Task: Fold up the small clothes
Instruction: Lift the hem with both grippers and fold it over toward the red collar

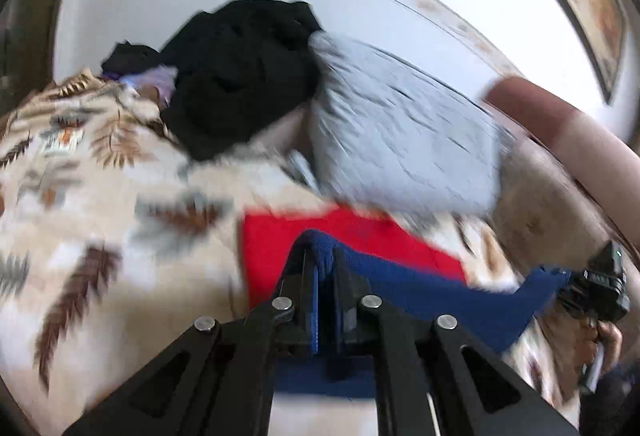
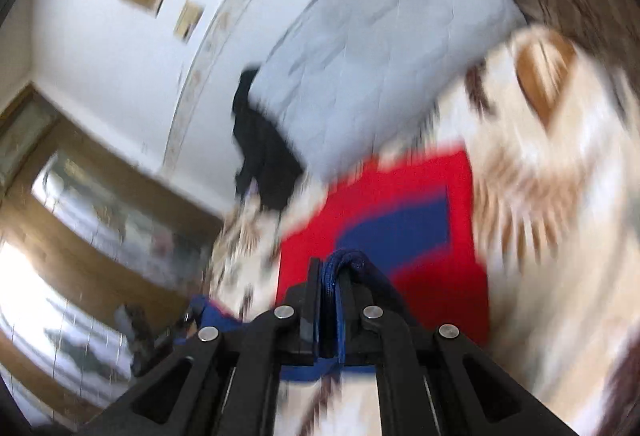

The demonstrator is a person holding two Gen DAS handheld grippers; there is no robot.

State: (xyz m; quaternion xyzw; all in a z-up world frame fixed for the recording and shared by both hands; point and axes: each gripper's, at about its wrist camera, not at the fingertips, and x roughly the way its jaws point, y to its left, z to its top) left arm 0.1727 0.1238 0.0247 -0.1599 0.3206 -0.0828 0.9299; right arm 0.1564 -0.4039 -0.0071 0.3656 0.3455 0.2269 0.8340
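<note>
Left wrist view: the left gripper [image 1: 325, 256] is clenched on a fold of blue cloth [image 1: 420, 292], which stretches toward four o'clock to the right gripper [image 1: 568, 286]. Under it lies a red cloth [image 1: 352, 236] on a patterned blanket [image 1: 100, 188]. A black heap [image 1: 240, 76] sits at eleven o'clock, a grey pillow [image 1: 400, 132] at one o'clock. Right wrist view: the right gripper [image 2: 334, 268] is clenched on a bunched edge of the blue cloth [image 2: 400, 232], above the red cloth [image 2: 436, 300]; the pillow [image 2: 380, 56] lies at twelve o'clock. Both views are blurred.
</note>
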